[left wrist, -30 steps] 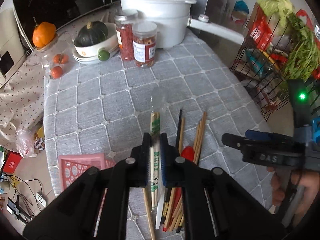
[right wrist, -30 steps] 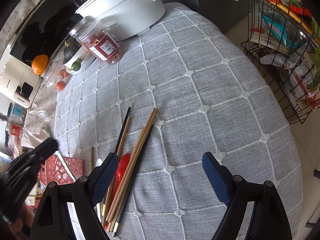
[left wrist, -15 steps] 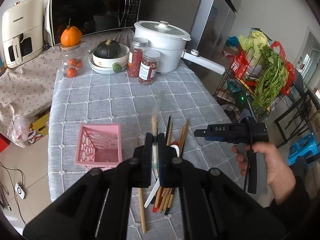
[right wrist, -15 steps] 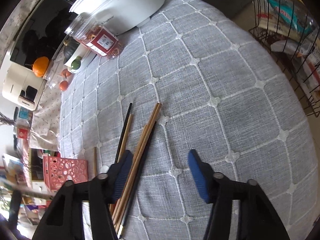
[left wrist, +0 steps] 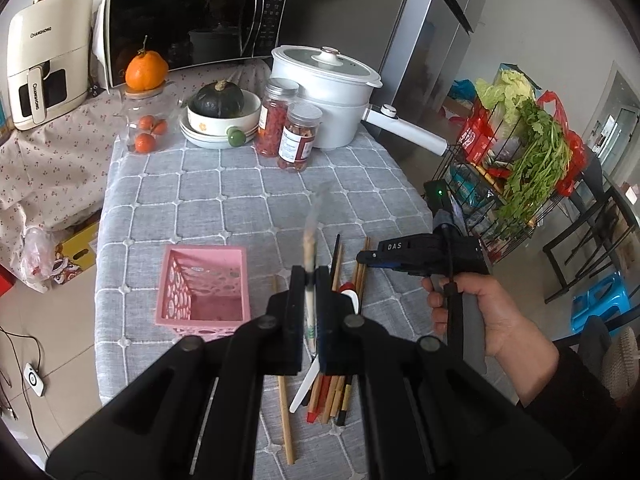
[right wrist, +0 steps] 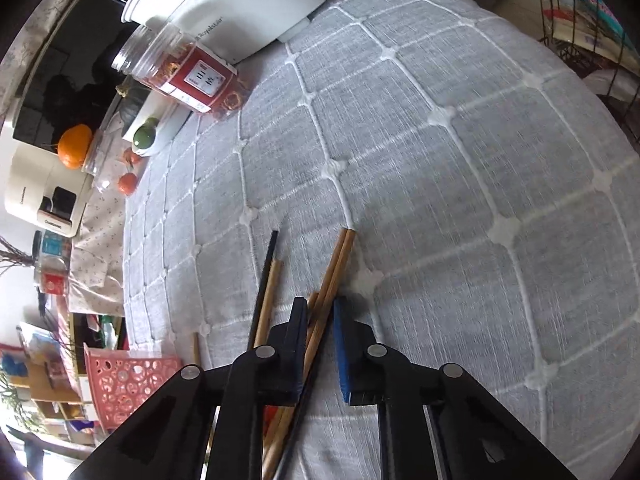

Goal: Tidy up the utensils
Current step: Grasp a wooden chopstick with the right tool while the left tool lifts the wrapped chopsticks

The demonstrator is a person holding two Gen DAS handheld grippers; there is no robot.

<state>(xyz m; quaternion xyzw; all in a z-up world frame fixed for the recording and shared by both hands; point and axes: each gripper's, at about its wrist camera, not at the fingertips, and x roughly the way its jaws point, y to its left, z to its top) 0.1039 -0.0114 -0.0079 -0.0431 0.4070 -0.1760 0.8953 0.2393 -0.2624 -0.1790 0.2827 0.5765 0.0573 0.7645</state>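
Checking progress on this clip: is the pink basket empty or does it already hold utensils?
Empty. The left wrist view looks into the pink basket and shows only its bare floor; no utensils inside.

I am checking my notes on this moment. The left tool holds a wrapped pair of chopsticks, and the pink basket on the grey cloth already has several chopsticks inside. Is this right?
Not quite. The left tool does hold the wrapped pair of chopsticks, but the pink basket on the grey cloth has nothing inside. The left wrist view shows its bare bottom.
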